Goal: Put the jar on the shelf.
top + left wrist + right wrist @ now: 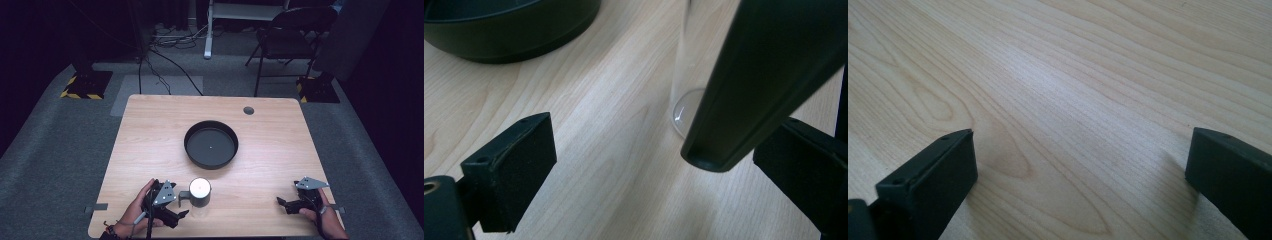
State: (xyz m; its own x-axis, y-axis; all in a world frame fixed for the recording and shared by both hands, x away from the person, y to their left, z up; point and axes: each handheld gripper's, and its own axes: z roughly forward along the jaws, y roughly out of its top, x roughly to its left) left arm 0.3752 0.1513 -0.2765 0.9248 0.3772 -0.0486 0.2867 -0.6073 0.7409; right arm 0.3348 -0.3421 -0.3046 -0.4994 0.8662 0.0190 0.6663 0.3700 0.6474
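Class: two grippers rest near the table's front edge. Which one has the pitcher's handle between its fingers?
The left gripper: the clear glass pitcher's dark handle hangs between its open fingers. The right gripper faces bare table.

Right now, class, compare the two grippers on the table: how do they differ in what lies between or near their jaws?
The left gripper sits beside the cup, while the right gripper has bare wood around it. In the left gripper view a dark handle lies between the jaws; in the right gripper view, just table. The left gripper is nearer the black pan. Both are open, hand-held, near the front edge.
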